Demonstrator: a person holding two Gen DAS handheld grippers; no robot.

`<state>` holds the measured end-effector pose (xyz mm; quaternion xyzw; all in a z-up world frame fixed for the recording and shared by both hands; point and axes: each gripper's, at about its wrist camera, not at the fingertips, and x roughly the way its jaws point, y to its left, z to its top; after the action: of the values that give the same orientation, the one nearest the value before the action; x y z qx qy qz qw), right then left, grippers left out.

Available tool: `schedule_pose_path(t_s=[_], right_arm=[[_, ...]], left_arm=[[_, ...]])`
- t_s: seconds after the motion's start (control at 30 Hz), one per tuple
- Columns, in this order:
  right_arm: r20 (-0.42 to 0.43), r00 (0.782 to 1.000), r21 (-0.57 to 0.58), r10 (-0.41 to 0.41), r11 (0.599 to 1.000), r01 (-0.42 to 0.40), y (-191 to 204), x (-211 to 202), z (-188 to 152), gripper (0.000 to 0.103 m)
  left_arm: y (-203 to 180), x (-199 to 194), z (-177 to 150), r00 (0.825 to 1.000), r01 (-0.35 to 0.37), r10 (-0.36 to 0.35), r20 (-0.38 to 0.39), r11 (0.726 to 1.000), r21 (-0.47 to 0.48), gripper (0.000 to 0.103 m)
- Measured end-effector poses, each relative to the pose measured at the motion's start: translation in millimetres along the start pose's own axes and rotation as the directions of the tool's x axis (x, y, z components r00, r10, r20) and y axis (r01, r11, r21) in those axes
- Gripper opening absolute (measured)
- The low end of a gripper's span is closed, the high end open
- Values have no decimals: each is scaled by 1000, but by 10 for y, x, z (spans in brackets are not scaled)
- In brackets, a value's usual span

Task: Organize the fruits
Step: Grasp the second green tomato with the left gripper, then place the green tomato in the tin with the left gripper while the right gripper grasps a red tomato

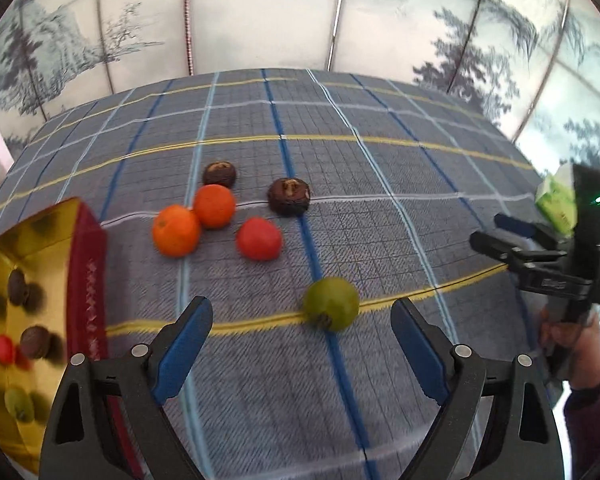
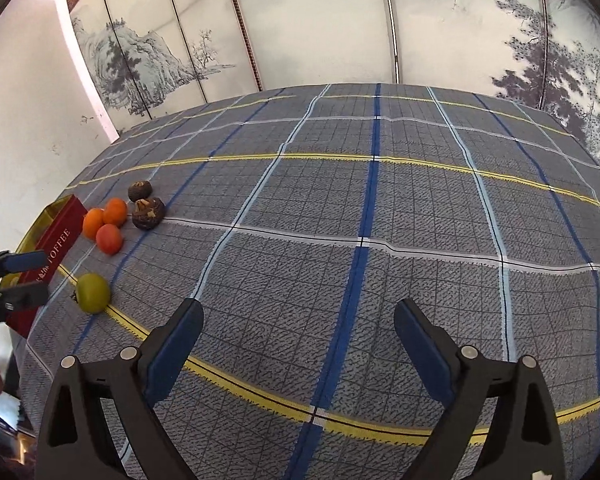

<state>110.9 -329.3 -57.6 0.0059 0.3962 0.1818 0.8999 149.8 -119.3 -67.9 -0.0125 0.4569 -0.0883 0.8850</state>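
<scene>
Ahead of the left gripper [image 1: 302, 332], seen from its own wrist camera, a table covered in a grey plaid cloth [image 1: 380, 200] stretches away. Its two blue-padded jaws stand wide apart with nothing between the pads. Just beyond the tips, slightly toward the right jaw, sits a green fruit [image 1: 331, 308]. Farther ahead is a loose cluster: a red fruit [image 1: 259, 239], two oranges touching each other [image 1: 176, 231] [image 1: 214, 206], and two dark brown fruits [image 1: 219, 173] [image 1: 289, 196] behind them. Off to the gripper's left stands a red box with a gold lining [image 1: 40, 232]; inside lie two dark brown fruits, a red one and a green one, all blurred. At the far right edge, the right gripper [image 1: 496, 232] is held in a person's hand [image 1: 560, 332].

Below the right gripper [image 2: 300, 344], in its wrist view, only bare cloth [image 2: 380, 200] lies between its jaws, which are spread wide and hold nothing. All the loose fruit is well away to its left: the green fruit [image 2: 93, 293] nearest, then the red fruit [image 2: 109, 239], the two oranges [image 2: 93, 223] [image 2: 115, 212] and the two dark fruits [image 2: 148, 213] [image 2: 140, 191]. The red box [image 2: 56, 248], lettered "TOFFEE", sits at the left edge, with the left gripper [image 2: 30, 278] in front of it, jaws apart.
</scene>
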Motion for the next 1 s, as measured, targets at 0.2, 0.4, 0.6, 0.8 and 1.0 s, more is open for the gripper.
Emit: schedule_pose_path(t_s=[0.2, 0.4, 0.6, 0.8, 1.0], right_arm=[[5, 1000, -7, 30, 1000, -29, 12, -7, -6, 96], [-5, 999, -10, 39, 999, -39, 31, 9, -6, 96], [-31, 999, -10, 32, 999, -32, 31, 58, -5, 96], [-20, 998, -51, 58, 997, -59, 157, 16, -2, 85], [-49, 951, -243, 304, 920, -306, 1091, -51, 208, 69]], left_arm=[[-127, 251, -7, 999, -51, 52, -8, 997, 61, 86], [-315, 348, -90, 999, -49, 51, -11, 989, 138, 35], [-229, -88, -213, 999, -18, 17, 38, 999, 35, 35], [26, -716, -343, 995, -10, 14, 98, 999, -42, 35], [303, -1070, -481, 992, -21, 36, 124, 992, -122, 35]])
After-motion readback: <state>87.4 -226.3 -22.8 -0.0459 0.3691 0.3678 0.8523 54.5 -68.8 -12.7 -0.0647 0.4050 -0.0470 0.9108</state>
